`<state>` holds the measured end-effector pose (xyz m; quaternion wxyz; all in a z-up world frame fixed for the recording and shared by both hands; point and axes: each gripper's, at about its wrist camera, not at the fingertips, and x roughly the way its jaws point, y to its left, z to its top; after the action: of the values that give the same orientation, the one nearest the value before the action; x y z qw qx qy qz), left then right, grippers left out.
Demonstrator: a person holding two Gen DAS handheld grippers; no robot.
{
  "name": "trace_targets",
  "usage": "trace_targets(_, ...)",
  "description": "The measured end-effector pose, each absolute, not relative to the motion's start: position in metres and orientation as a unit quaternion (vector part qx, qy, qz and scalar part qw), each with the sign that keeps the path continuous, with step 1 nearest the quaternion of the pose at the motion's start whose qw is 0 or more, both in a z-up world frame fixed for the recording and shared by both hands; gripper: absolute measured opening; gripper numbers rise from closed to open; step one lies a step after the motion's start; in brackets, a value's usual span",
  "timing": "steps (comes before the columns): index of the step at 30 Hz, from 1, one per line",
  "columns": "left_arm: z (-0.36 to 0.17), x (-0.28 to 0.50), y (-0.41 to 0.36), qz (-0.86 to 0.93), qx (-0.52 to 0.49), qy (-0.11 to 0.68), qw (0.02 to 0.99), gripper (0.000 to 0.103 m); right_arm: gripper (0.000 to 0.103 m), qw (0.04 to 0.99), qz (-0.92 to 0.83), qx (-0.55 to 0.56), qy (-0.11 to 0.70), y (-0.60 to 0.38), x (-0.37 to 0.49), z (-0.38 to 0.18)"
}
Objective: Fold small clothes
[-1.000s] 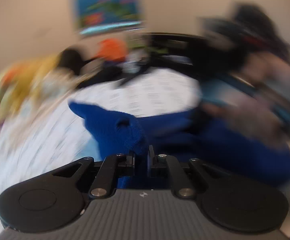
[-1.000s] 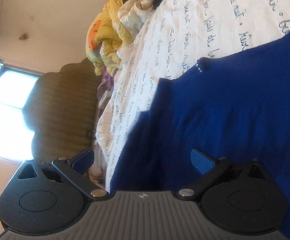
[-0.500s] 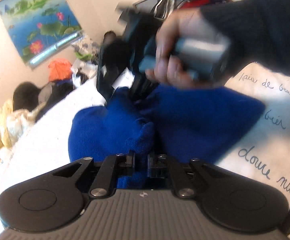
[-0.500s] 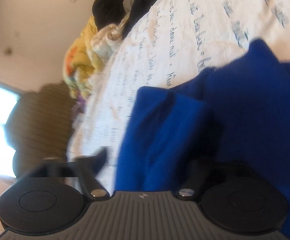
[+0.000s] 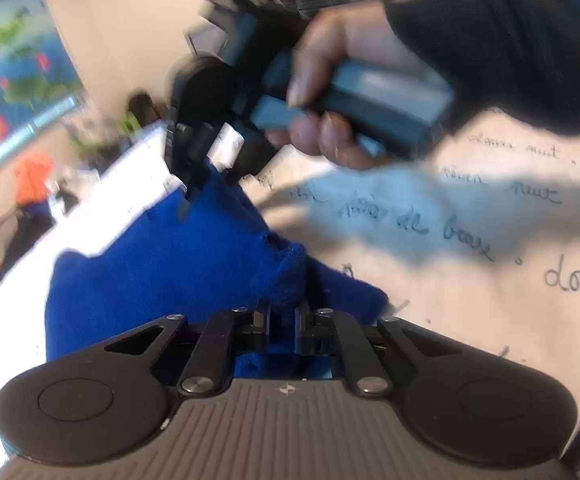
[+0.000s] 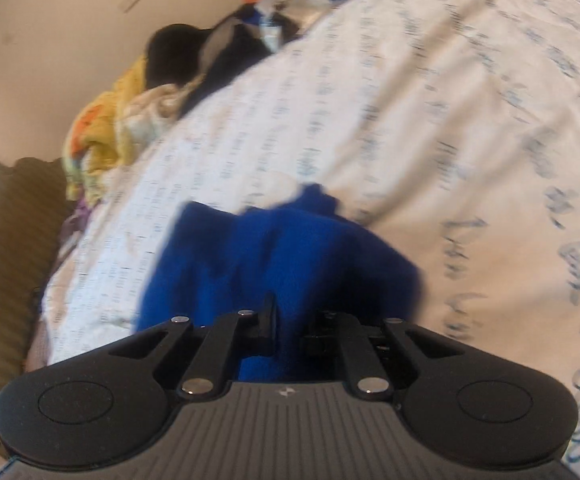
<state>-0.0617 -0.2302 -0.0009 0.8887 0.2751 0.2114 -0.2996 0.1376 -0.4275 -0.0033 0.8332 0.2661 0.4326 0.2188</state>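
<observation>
A small blue knit garment (image 5: 162,264) is held above a white bedsheet printed with dark handwriting (image 5: 490,216). My left gripper (image 5: 282,320) is shut on one edge of the garment. My right gripper (image 6: 288,330) is shut on another part of the same garment (image 6: 274,256). In the left wrist view the right gripper (image 5: 188,196) reaches in from the top, held by a hand in a dark sleeve, and pinches the far corner of the cloth. The views are blurred by motion.
A heap of yellow, orange and black clothes (image 6: 130,112) lies at the far side of the bed. A brown ribbed surface (image 6: 6,248) is at the left. A lotus poster (image 5: 14,80) hangs on the wall.
The right gripper, open a second ago, has closed on the blue garment. Both grippers have lifted and swung the cloth, so it now hangs bunched between them. The left gripper stayed shut.
</observation>
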Motion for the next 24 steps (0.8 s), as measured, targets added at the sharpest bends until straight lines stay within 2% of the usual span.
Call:
trace_targets(1, 0.002, -0.062, -0.223, -0.312, 0.263, 0.211, 0.888, 0.026, 0.015, 0.827, 0.211, 0.298, 0.428, -0.437, 0.135, -0.007)
trace_targets(2, 0.008, -0.063, -0.212, -0.326, 0.243, 0.209, 0.889, 0.052, 0.018, 0.825, 0.2, 0.324, 0.418, -0.446, 0.131, -0.006)
trace_targets(3, 0.014, -0.065, -0.2, -0.335, 0.223, 0.206, 0.892, 0.07, 0.027, 0.829, 0.187, 0.346, 0.399, -0.456, 0.125, -0.002)
trace_targets(4, 0.019, -0.069, -0.188, -0.334, 0.205, 0.198, 0.898, 0.102, 0.037, 0.834, 0.18, 0.362, 0.376, -0.465, 0.119, 0.003)
trace_targets(5, 0.023, -0.068, -0.174, -0.33, 0.188, 0.187, 0.906, 0.103, 0.067, 0.838, 0.177, 0.373, 0.356, -0.473, 0.113, 0.006)
trace_targets(6, 0.025, -0.063, -0.16, -0.325, 0.178, 0.188, 0.91, 0.103, 0.088, 0.841, 0.175, 0.374, 0.349, -0.476, 0.11, 0.007)
trace_targets(10, 0.022, -0.009, -0.118, -0.266, 0.143, 0.231, 0.925, 0.103, 0.087, 0.828, 0.185, 0.325, 0.417, -0.453, 0.115, -0.005)
trace_targets(13, 0.023, 0.068, -0.084, -0.225, 0.009, 0.301, 0.927, 0.099, 0.087, 0.836, 0.187, 0.312, 0.412, -0.432, 0.118, -0.004)
trace_targets(15, 0.018, 0.121, -0.065, -0.203, -0.089, 0.35, 0.91, 0.094, 0.087, 0.83, 0.195, 0.32, 0.414, -0.423, 0.125, -0.006)
trace_targets(18, 0.011, 0.186, -0.056, -0.216, -0.178, 0.412, 0.867, 0.079, 0.085, 0.833, 0.195, 0.312, 0.413, -0.412, 0.134, -0.004)
trace_targets(19, 0.006, 0.204, -0.058, -0.218, -0.185, 0.433, 0.855, 0.072, 0.075, 0.836, 0.192, 0.308, 0.412, -0.41, 0.137, -0.004)
trace_targets(20, 0.005, 0.215, -0.062, -0.219, -0.18, 0.423, 0.861, 0.054, 0.052, 0.837, 0.185, 0.303, 0.416, -0.408, 0.138, -0.006)
trace_targets(21, 0.005, 0.224, -0.067, -0.214, -0.162, 0.425, 0.864, 0.031, 0.039, 0.841, 0.176, 0.297, 0.416, -0.407, 0.14, -0.009)
trace_targets(22, 0.003, 0.231, -0.07, -0.207, -0.143, 0.43, 0.867, 0.02, 0.025, 0.842, 0.177, 0.299, 0.412, -0.408, 0.143, -0.012)
trace_targets(24, 0.014, 0.228, -0.074, -0.205, -0.117, 0.412, 0.88, 0.017, 0.021, 0.844, 0.172, 0.305, 0.407, -0.404, 0.145, -0.014)
